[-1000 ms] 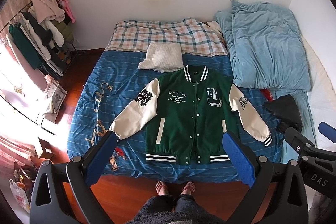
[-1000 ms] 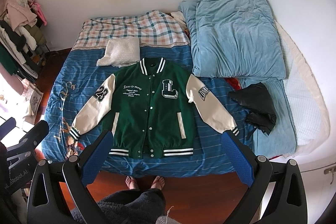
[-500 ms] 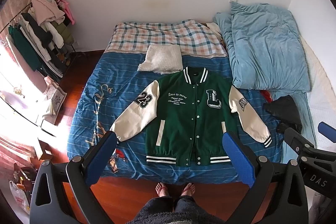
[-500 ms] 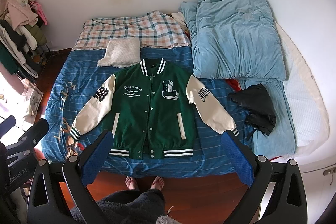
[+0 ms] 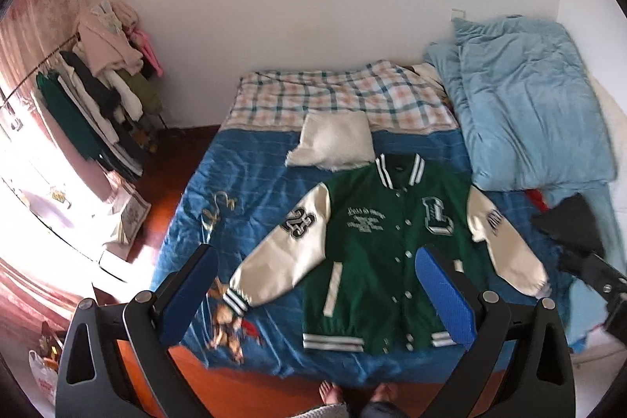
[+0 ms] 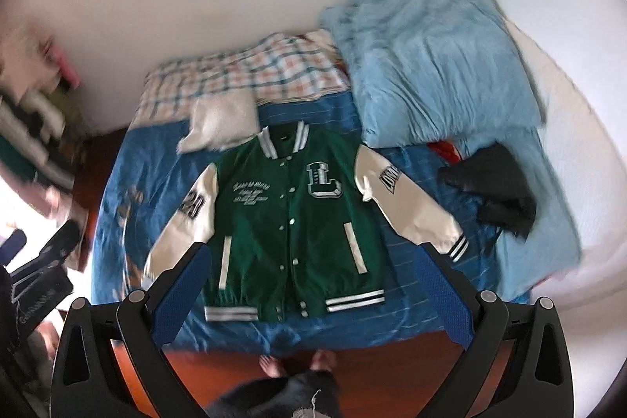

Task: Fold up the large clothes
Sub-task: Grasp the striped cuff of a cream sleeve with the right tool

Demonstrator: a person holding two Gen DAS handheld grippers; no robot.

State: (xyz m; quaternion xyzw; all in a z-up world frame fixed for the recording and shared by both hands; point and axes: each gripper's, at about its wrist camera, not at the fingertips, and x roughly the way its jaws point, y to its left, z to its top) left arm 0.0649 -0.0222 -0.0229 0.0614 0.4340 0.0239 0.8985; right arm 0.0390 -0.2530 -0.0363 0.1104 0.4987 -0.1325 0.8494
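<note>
Jacket (image 5: 376, 253) lies flat, front up, snapped closed, on the near half of the bed (image 5: 250, 190), both cream sleeves (image 6: 407, 206) spread outward, hem toward you. Nothing folded yet. Left hand-held gripper (image 5: 317, 296) and right hand-held gripper (image 6: 313, 296) both hover above it, jaws apart, holding nothing. Start with the sleeves: pinch each near its striped cuff (image 5: 235, 300), lift just clear, lay it across the chest. Watch the white pillow (image 5: 333, 145) touching the collar and the black garment (image 6: 493, 187) to the right.
</note>
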